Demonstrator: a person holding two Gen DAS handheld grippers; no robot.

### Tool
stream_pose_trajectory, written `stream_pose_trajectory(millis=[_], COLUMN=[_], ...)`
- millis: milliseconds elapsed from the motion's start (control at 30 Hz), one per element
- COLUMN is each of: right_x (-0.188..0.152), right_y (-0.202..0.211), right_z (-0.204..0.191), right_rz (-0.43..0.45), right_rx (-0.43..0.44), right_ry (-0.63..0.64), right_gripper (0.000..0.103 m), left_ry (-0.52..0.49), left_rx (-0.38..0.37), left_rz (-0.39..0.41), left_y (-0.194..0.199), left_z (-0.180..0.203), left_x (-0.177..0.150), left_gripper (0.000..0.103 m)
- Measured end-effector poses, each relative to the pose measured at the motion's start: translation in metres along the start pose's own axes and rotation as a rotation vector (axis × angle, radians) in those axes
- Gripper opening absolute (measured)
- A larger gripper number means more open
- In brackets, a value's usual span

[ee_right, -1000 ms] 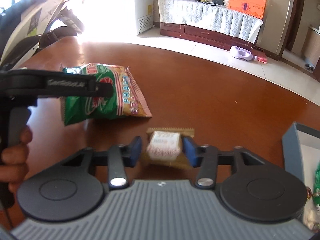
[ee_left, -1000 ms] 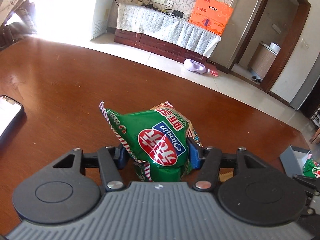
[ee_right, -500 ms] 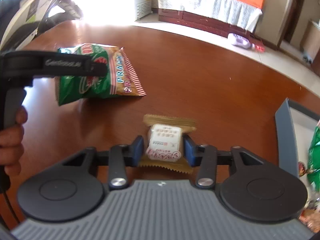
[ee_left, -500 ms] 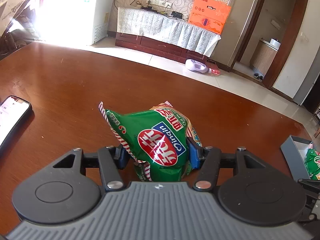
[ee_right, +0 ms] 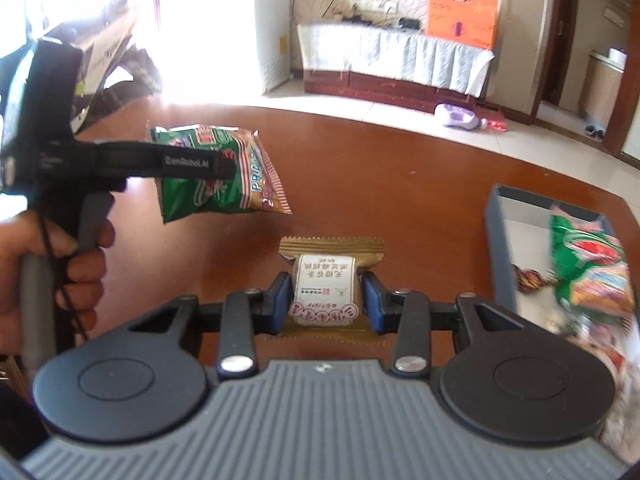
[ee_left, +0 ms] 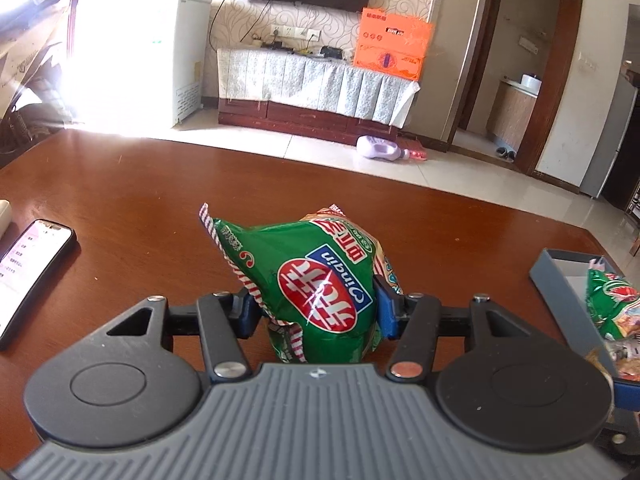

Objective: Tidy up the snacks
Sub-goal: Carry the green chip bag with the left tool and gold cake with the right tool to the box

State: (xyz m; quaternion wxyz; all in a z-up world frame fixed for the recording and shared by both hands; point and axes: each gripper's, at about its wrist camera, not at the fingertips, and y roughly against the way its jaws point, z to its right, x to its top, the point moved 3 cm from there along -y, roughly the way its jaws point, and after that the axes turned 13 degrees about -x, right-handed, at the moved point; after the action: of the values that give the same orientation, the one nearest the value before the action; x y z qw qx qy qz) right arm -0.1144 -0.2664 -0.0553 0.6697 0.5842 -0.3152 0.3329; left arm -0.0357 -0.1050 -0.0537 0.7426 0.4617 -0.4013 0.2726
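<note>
Left wrist view: black smartphone (ee_left: 30,268), screen lit, far left on glossy brown wooden table (ee_left: 140,200). Centre: left gripper (ee_left: 316,312) clamped on puffy green snack bag (ee_left: 308,280), lifted off table. Right edge: grey open box (ee_left: 560,280) with snacks.

Right wrist view: hand (ee_right: 60,272) far left. Centre: right gripper (ee_right: 326,300) pinching small gold-wrapped pastry packet (ee_right: 328,280). Right: same box.

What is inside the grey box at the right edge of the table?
The grey box holds a green snack bag and a small dark wrapped sweet. The near end is blurred and cut off by the frame, so anything else there cannot be told.
</note>
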Motion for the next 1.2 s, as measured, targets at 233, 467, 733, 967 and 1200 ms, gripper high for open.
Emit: stream_pose_trajectory(millis=[233, 467, 733, 967, 1200], right_x=[-0.022, -0.044, -0.067, -0.073, -0.082], right_y=[0.044, 0.064, 0.077, 0.084, 0.091], right_z=[0.024, 0.049, 0.08, 0.103, 0.121], right_rz=[0.06, 0.088, 0.099, 0.107, 0.12], right_rx=[-0.032, -0.054, -0.09, -0.136, -0.175], right_ry=[-0.054, -0.11, -0.185, -0.202, -0.235], right_gripper=[0.042, 0.042, 0.042, 0.042, 0.042], left_ry=[-0.085, -0.135, -0.21, -0.273, -0.311], left_rx=[-0.012, -0.039, -0.088, -0.132, -0.151], left_rz=[0.025, 0.02, 0.006, -0.008, -0.011], left_y=[0.024, 0.042, 0.037, 0.017, 0.01], left_z=[0.053, 0.101, 0.158, 0.2, 0.226], left_x=[-0.015, -0.032, -0.039, -0.038, -0.042], left_gripper=[0.061, 0.061, 0.061, 0.061, 0.061])
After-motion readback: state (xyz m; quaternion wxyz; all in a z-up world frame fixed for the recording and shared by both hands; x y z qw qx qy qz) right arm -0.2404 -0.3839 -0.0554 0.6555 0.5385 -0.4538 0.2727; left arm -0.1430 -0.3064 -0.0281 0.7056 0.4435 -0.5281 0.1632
